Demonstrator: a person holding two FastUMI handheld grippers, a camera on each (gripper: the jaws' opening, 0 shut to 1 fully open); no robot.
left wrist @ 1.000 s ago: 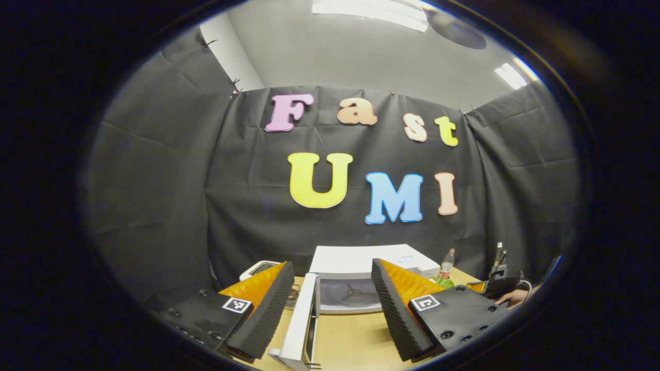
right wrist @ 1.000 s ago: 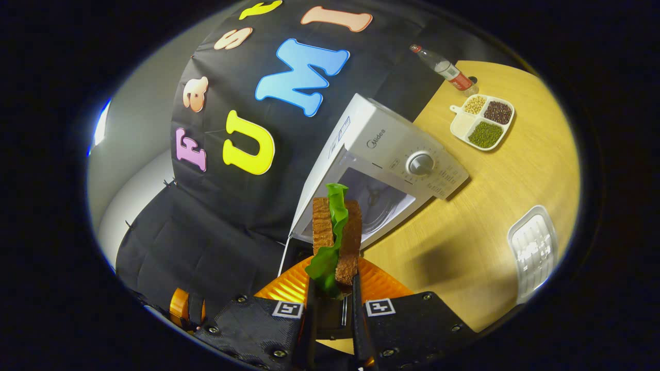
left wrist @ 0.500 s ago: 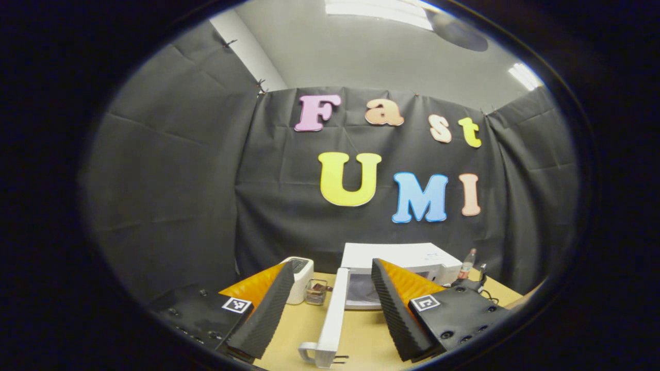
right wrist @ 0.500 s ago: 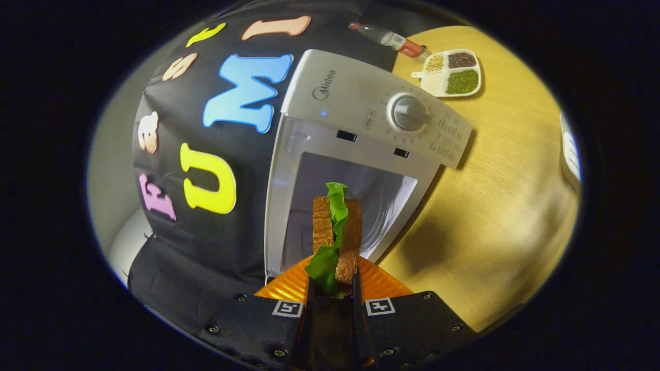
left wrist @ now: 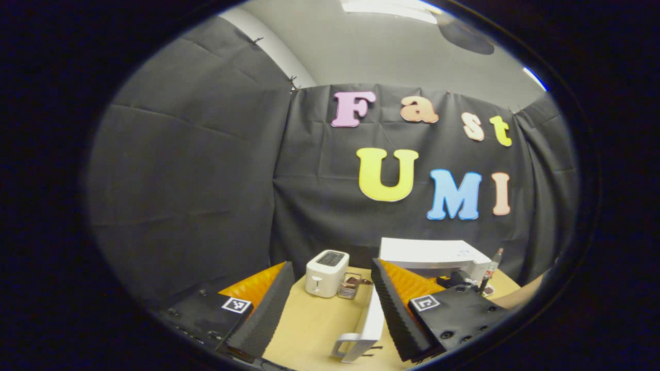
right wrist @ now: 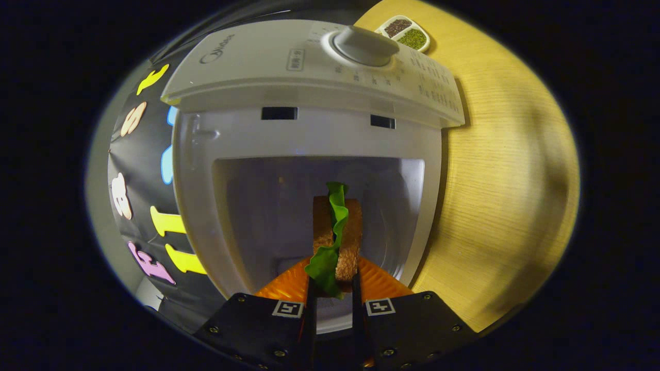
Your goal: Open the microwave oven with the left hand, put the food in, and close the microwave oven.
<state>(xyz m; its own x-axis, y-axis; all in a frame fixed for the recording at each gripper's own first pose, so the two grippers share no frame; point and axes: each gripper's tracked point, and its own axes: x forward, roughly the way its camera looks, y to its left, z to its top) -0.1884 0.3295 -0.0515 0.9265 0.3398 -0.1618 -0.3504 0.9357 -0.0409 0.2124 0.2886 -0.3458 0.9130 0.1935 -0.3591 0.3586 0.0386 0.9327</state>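
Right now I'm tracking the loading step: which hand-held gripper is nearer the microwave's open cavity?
Right. The right hand-held gripper, clamping the sandwich, is at the cavity mouth; the left hand-held gripper sits back, open, beside the door.

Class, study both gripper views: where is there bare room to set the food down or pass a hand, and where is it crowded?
The microwave cavity behind the sandwich looks bare. Bare table runs right of the microwave, below the divided dish. Another bare patch lies before the toaster, left of the open door. Crowded: toaster beside a small rack.
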